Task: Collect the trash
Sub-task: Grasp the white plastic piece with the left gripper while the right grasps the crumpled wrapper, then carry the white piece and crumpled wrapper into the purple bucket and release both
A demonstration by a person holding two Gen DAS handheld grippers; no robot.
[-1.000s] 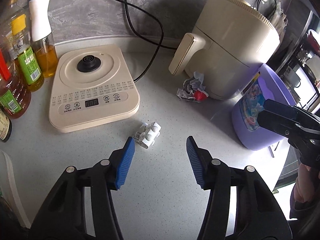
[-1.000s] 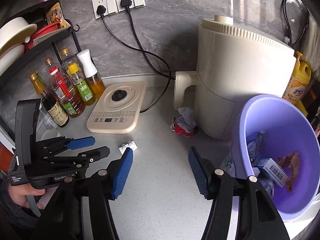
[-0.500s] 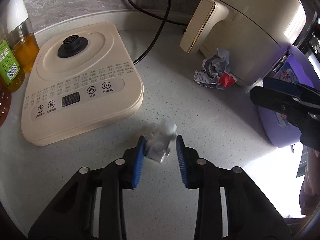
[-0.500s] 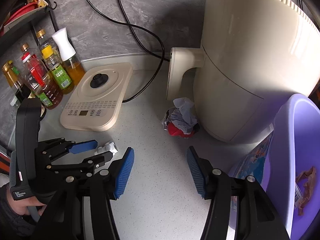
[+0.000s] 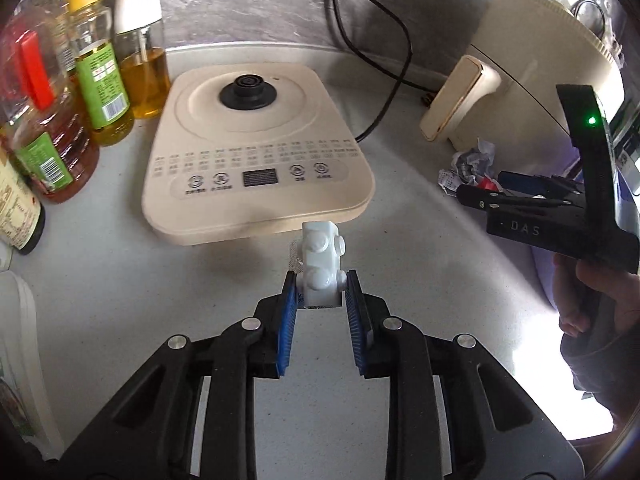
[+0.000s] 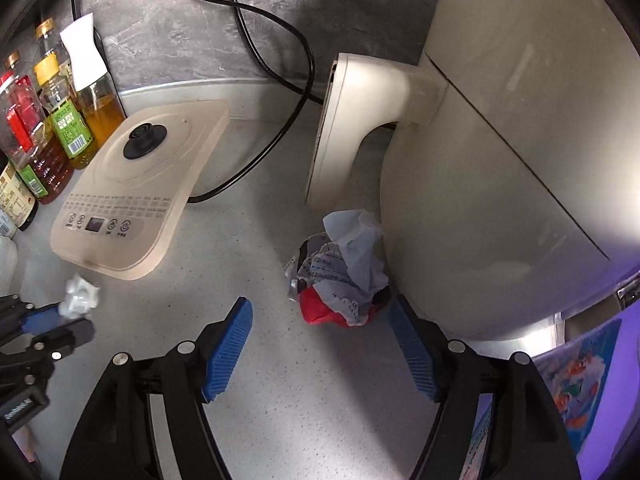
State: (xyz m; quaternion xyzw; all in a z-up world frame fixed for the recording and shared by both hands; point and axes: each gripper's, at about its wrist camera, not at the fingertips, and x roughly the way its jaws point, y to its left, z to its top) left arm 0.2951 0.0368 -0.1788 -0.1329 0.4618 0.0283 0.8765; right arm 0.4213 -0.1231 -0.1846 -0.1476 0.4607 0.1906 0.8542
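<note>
**A:** We are pinching the white blister pack (image 5: 321, 268) in the left gripper (image 5: 321, 300); its blue pads are pressing on the pack's lower end and the rest is sticking out ahead of the tips, above the counter (image 5: 120, 280). To do this well we are keeping the squeeze steady, since the pack is light and held only by its end.

**B:** And we are bringing the right gripper (image 6: 320, 344) down on the crumpled wrapper (image 6: 340, 272). Its jaws have just been opening and are standing wide, with nothing pressed between them yet.

**A:** Where is the wrapper sitting against those jaws?

**B:** It is lying on the counter just ahead of the tips, nearer the right pad, and touching the foot of the cream air fryer (image 6: 500, 160). So we are judging that we need to slide in low and keep the right finger off the fryer wall, or the wad gets pushed along instead of caught.

**A:** Then both go in the purple bin (image 6: 580, 380), just to the right of the fryer.
</note>
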